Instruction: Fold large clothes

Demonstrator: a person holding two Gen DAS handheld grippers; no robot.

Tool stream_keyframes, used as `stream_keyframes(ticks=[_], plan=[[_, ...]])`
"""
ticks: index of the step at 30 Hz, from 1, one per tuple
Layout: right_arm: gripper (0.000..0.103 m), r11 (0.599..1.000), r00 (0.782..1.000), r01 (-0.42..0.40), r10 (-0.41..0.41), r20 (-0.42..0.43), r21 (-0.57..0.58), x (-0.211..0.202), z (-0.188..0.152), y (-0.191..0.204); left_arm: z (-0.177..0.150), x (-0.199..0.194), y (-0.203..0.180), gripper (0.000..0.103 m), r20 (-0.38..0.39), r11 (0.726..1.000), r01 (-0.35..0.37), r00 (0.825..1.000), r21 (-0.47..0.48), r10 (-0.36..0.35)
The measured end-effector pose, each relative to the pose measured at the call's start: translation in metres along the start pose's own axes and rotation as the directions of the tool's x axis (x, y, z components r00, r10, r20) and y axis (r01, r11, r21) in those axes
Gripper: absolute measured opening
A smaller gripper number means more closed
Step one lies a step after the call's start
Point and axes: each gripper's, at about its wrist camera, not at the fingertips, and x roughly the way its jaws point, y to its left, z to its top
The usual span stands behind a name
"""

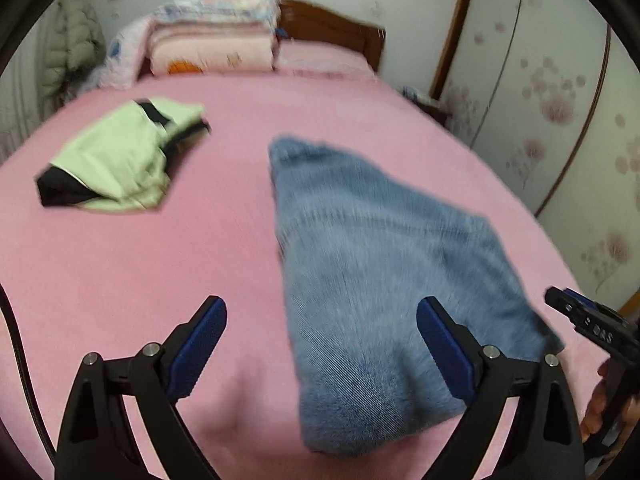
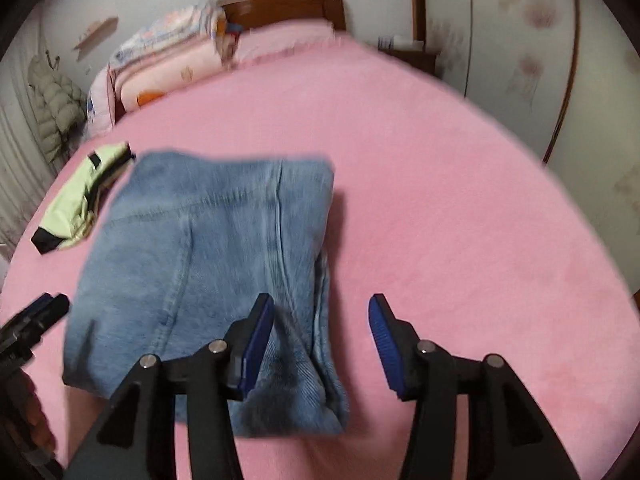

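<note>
Green-and-black garment [image 1: 116, 156] lies folded in the left wrist view's upper left, on the pink bed [image 1: 120, 264]; judged done. Folded jeans [image 2: 208, 280] lie compact at centre on the bed, apparently finished too. Left tool [image 1: 322, 344] stands with its jaws apart and empty above the jeans' near edge. Right tool [image 2: 322, 344] likewise has its jaws apart, nothing clamped. Stacked quilts [image 1: 216, 36] and headboard [image 1: 332, 28] lie far back; nothing obstructs.

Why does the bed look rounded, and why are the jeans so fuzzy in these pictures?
Both views: the fisheye lens bows the pink bed and darkens the corners. Left wrist view: the jeans are smeared. Right wrist view: the jeans are softer still, with a shadow along their right edge.
</note>
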Motion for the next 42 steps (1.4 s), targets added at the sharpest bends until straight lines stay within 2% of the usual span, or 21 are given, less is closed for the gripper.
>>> stream_keyframes(ticks=[1,3,4,6,7,9,11,13,15,18,20,22,25,28,32,34,35,36,38,40,42], plan=[[0.049,1.0,0.999,-0.002,0.003,0.042,-0.02,-0.013,0.0,0.006,0.001,-0.006,0.0,0.09,0.015,1.0,0.0,1.0,0.005,0.0],[0.049,0.998,0.996,-0.029,0.032,0.078,-0.051,-0.028,-0.002,0.017,0.0,-0.02,-0.007,0.074,0.049,1.0,0.011,0.999,0.023,-0.013],[0.049,0.997,0.995,-0.048,0.053,0.086,-0.066,-0.034,-0.005,0.022,-0.001,-0.022,-0.01,0.071,0.05,0.999,0.018,0.999,0.027,-0.019],[0.046,0.99,0.99,-0.102,0.11,0.086,-0.098,-0.039,-0.011,0.043,-0.005,-0.022,-0.019,0.054,0.043,0.998,0.051,0.998,0.032,-0.053],[0.041,0.984,0.987,-0.138,0.146,0.068,-0.115,-0.035,-0.012,0.057,-0.008,-0.018,-0.024,0.05,0.031,0.997,0.067,0.997,0.034,-0.068],[0.031,0.967,0.977,-0.21,0.213,0.009,-0.146,-0.024,-0.023,0.076,-0.016,-0.003,-0.035,0.032,-0.03,0.994,0.1,0.995,0.039,-0.099],[0.017,0.956,0.97,-0.243,0.237,-0.058,-0.165,-0.006,-0.035,0.092,-0.026,0.012,-0.04,0.024,-0.085,0.992,0.114,0.99,0.043,-0.11],[0.014,0.959,0.975,-0.213,0.196,-0.102,-0.186,0.012,-0.045,0.097,-0.038,0.024,-0.041,0.02,-0.117,0.993,0.091,0.99,0.072,-0.082],[0.01,0.968,0.989,-0.137,0.121,-0.087,-0.211,0.021,-0.052,0.084,-0.043,0.024,-0.042,0.016,-0.094,0.989,0.076,0.993,0.126,-0.065],[0.003,0.978,0.998,0.027,-0.037,-0.045,-0.208,0.028,-0.049,0.049,-0.046,0.024,-0.041,0.014,-0.088,0.984,0.086,0.993,0.158,-0.073],[0.0,0.988,0.998,0.006,-0.014,-0.053,-0.152,0.031,-0.046,0.026,-0.047,0.024,-0.041,0.013,-0.09,0.985,0.091,0.993,0.148,-0.078],[0.0,0.988,0.997,0.052,-0.059,-0.041,-0.145,0.03,-0.044,0.016,-0.047,0.025,-0.041,0.013,-0.083,0.987,0.085,0.994,0.139,-0.074],[0.0,0.989,0.998,0.054,-0.06,-0.037,-0.134,0.028,-0.043,0.013,-0.047,0.028,-0.037,0.013,-0.08,0.987,0.083,0.994,0.14,-0.073],[0.0,0.986,0.994,0.076,-0.086,-0.065,-0.151,0.044,-0.05,0.016,-0.047,0.03,-0.034,0.013,-0.089,0.986,0.11,0.991,0.123,-0.1],[0.0,0.997,0.993,0.034,-0.041,-0.114,-0.063,0.055,-0.049,0.005,-0.045,0.03,-0.034,0.013,-0.102,0.986,0.118,0.989,0.116,-0.106],[0.0,0.998,0.991,0.026,-0.034,-0.131,-0.062,0.05,-0.041,0.004,-0.039,0.027,-0.033,0.015,-0.124,0.985,0.133,0.985,0.11,-0.12],[0.0,0.998,0.991,0.016,-0.025,-0.135,-0.066,0.046,-0.036,0.005,-0.031,0.024,-0.031,0.021,-0.139,0.984,0.147,0.981,0.102,-0.132],[0.0,0.998,0.991,0.003,-0.012,-0.133,-0.069,0.042,-0.031,0.006,-0.026,0.021,-0.031,0.034,-0.138,0.984,0.145,0.982,0.1,-0.131],[0.0,0.996,0.994,-0.028,0.02,-0.104,-0.082,0.029,-0.012,0.01,-0.006,0.011,-0.026,0.052,-0.092,0.986,0.131,0.988,0.103,-0.122],[0.0,0.995,0.996,-0.058,0.052,-0.075,-0.087,0.021,0.008,0.015,0.02,0.006,-0.021,0.056,-0.033,0.987,0.125,0.992,0.098,-0.123],[0.002,0.99,0.993,-0.107,0.102,-0.055,-0.088,0.018,0.035,0.025,0.045,0.013,-0.018,0.057,-0.019,0.989,0.117,0.993,0.094,-0.116]])
